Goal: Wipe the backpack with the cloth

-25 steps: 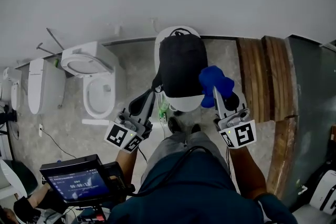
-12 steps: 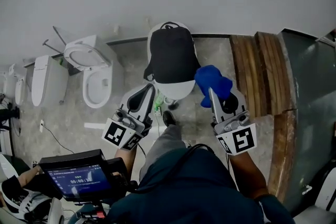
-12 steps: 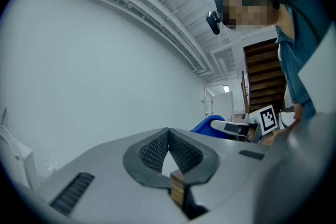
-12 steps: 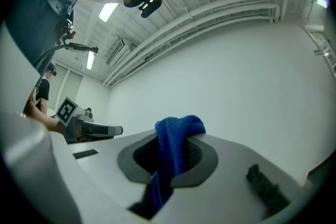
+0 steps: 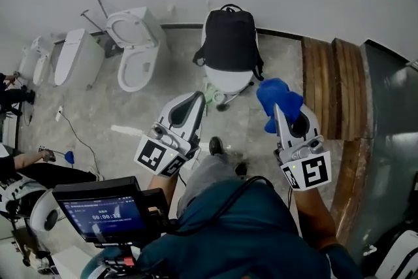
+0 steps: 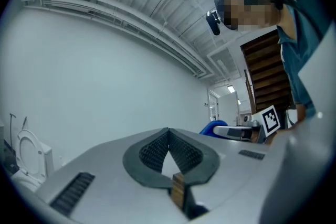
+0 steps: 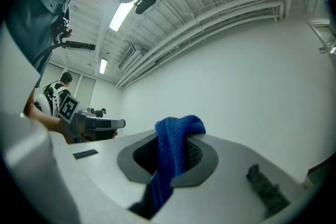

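Retreat from the person: close in, the left gripper [image 5: 194, 100] has its fingers pressed together on nothing, and the right gripper [image 5: 279, 113] is clamped on the blue cloth [image 5: 277, 96]. Farther off, the backpack [image 5: 230, 41] now sits well apart on its white stool [image 5: 228, 80] by the wall. Wiping looks paused or finished.

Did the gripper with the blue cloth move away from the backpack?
Yes. The right gripper with the blue cloth drew back toward the person: earlier beside the backpack, now below and clear of it.
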### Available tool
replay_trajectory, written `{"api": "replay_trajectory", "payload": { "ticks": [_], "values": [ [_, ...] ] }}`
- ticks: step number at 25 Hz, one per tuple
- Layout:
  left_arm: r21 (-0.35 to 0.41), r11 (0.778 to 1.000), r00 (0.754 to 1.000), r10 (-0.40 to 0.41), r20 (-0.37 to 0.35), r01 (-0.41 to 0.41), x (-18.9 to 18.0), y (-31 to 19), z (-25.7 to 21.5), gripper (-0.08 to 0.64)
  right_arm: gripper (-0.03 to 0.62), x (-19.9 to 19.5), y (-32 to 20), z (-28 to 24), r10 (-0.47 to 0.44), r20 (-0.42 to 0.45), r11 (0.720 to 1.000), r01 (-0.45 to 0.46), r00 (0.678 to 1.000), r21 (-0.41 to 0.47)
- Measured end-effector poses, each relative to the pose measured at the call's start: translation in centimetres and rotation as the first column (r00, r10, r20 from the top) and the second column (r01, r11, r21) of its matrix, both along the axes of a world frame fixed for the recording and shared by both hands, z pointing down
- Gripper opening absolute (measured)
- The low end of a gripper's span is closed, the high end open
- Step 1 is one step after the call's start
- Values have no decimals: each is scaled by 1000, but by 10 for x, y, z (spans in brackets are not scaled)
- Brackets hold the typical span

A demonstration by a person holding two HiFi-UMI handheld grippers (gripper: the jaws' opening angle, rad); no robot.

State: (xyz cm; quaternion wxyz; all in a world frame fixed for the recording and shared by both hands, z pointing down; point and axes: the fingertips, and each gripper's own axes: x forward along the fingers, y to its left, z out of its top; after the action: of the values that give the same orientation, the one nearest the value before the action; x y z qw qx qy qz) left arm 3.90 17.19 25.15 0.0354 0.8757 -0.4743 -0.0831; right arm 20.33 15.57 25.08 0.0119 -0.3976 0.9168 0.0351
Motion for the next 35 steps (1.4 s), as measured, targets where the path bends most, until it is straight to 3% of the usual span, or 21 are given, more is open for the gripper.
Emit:
{"api": "replay_trajectory", "payload": {
  "ticks": [4,10,19,25,31,35],
  "values": [
    [-2,1000,1000,-19,7,19,-9,43,-13,2,29,-2,42,-14,-8,6,1000,8,1000,2],
    [13,1000,999,19,-35,-19,-15,107,-40,2,29,-7,106,-38,27,11,1000,-27,1000,14],
    [15,998,999,54,-4,-54,-31,153,-11,2,29,-15,147,-17,93,43,995,-94,995,25],
    [58,994,995,98,-19,-97,-59,261,-34,2,29,-41,257,-42,122,59,991,-125,991,54],
    [86,991,994,106,-25,-103,-48,298,-45,2,29,-19,290,-50,144,69,987,-148,987,56],
    [89,991,994,99,-42,-95,-40,309,-50,2,28,-7,304,-45,158,30,986,-159,987,47]
  ]
}}
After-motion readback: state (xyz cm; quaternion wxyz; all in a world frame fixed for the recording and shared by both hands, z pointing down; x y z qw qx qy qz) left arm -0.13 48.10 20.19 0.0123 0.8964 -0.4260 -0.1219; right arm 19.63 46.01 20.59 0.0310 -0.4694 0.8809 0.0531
